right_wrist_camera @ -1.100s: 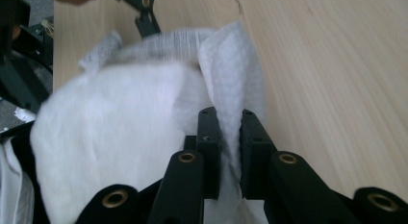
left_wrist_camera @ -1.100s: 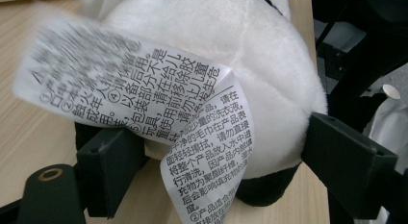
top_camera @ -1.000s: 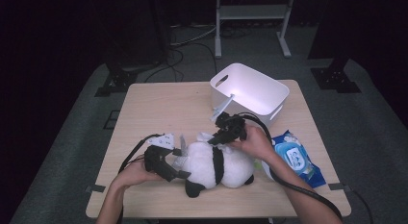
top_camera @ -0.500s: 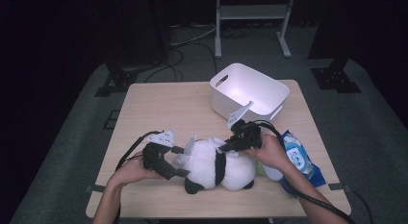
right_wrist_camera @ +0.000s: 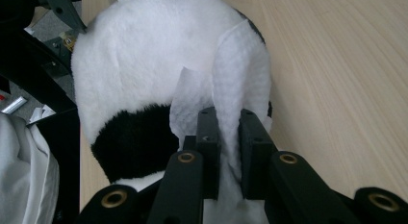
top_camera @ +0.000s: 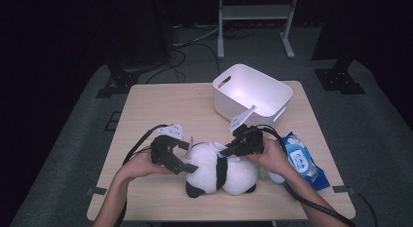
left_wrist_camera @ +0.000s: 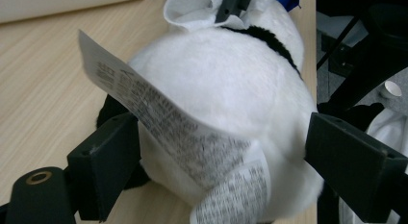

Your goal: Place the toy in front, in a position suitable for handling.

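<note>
One plush panda (top_camera: 219, 171): left gripper (left_wrist_camera: 221, 152) fingers just spreading around it, right gripper (right_wrist_camera: 226, 137) fingers pinching one wipe (right_wrist_camera: 235, 80).

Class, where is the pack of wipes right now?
In the high view, the blue pack of wipes lies at the table's right edge, beside the plush panda, below the white bin.

Light wooden table (top_camera: 160, 105) on grey carpet floor (top_camera: 78, 154). Dark, unlit room beyond. White metal stand (top_camera: 255, 12) at far centre. Black stand bases at far left (top_camera: 117, 83) and far right (top_camera: 341, 78). Black cables (top_camera: 190, 47) trailing across floor.
</note>
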